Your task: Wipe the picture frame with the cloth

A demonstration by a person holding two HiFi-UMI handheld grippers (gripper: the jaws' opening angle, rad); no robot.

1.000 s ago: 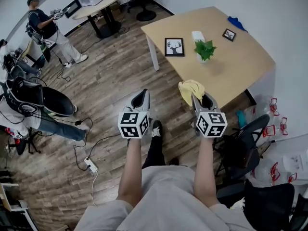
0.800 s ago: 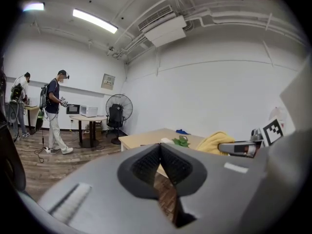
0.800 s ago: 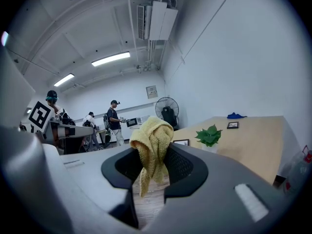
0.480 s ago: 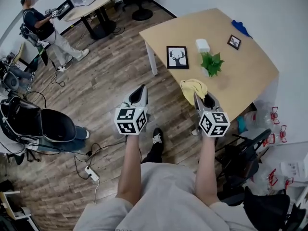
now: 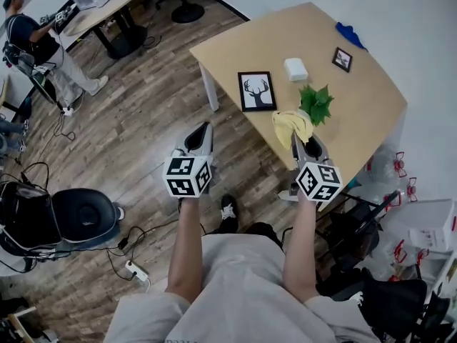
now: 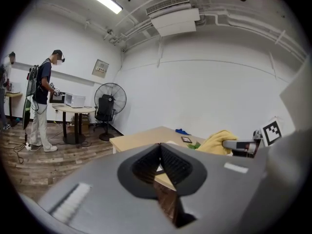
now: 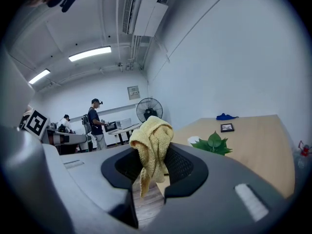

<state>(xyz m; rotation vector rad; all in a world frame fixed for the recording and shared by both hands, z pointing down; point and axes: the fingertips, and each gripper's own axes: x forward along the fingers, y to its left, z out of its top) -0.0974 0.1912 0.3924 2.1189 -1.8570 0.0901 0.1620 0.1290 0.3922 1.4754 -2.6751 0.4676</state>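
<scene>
Now your right gripper (image 5: 300, 143) has its jaws clamped on the yellow cloth (image 5: 291, 126), your left gripper (image 5: 203, 133) holds its jaws together on nothing, and the approach seems in hand: next, bring the cloth down onto the picture frame (image 5: 257, 91) lying flat near the left edge of the table (image 5: 371, 113).

Holds the cloth (image 5: 291, 125) in the right gripper (image 5: 304, 143) at the table's (image 5: 371, 102) near edge. Shows the picture frame (image 5: 256, 91) lying flat, just left and farther.

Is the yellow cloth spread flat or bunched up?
Bunched up: the yellow cloth sits crumpled between the jaws of the right gripper, which are shut on it, a tail hanging down.
</scene>
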